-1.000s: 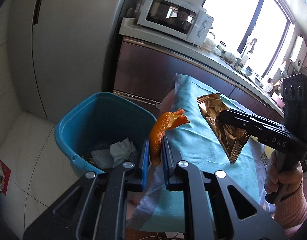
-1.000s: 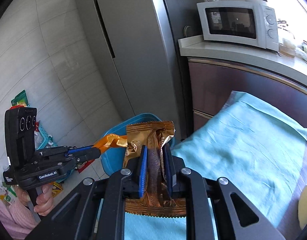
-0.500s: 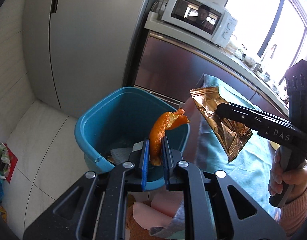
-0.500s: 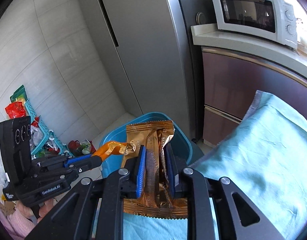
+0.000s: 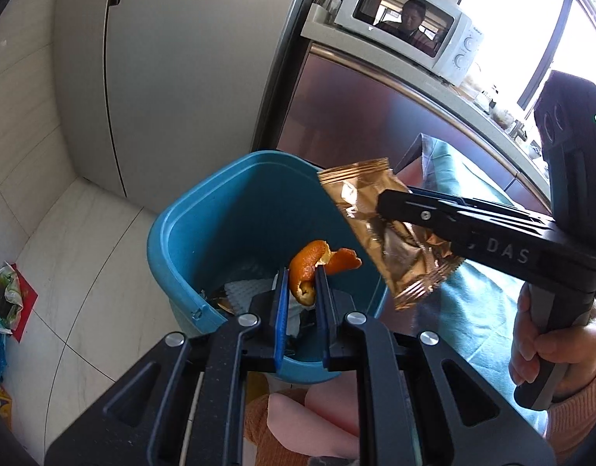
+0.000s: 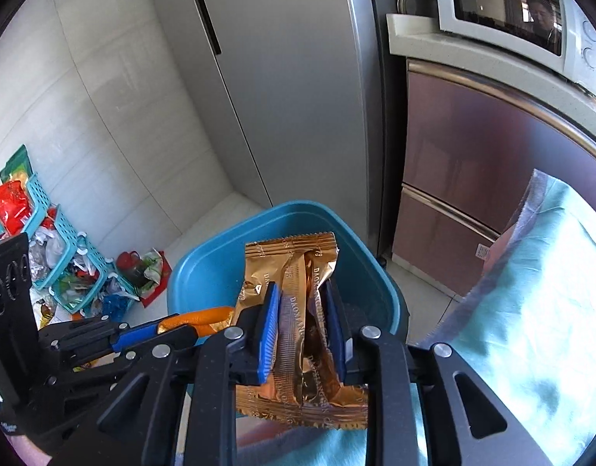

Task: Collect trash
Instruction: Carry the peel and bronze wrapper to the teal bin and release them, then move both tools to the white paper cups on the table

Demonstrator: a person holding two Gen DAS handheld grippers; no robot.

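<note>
- The left gripper (image 5: 302, 291) had its blue-padded fingers (image 5: 279, 310) pinched in on a curled piece of orange peel (image 5: 311, 268), which stuck up out of the tips right over the open mouth of the blue plastic trash bin (image 5: 174, 272).
- The right gripper (image 6: 302, 322) was clamped on a crinkly gold foil snack wrapper (image 6: 298, 272), pads squeezing it around the middle, top and bottom ends poking out either side.
- From the left wrist view that wrapper (image 5: 379, 229) hung over the bin's right rim, next to the peel but not touching it.
- Down in the bin there was already some white crumpled paper (image 5: 243, 291) and other scraps, too dark to make out.
- The bin sat on the pale tiled floor (image 5: 77, 272), between the grey fridge (image 6: 290, 89) and the corner of a teal-cloth-covered table (image 6: 542, 283).
- White microwave (image 6: 511, 19) sat up on the counter behind.
</note>
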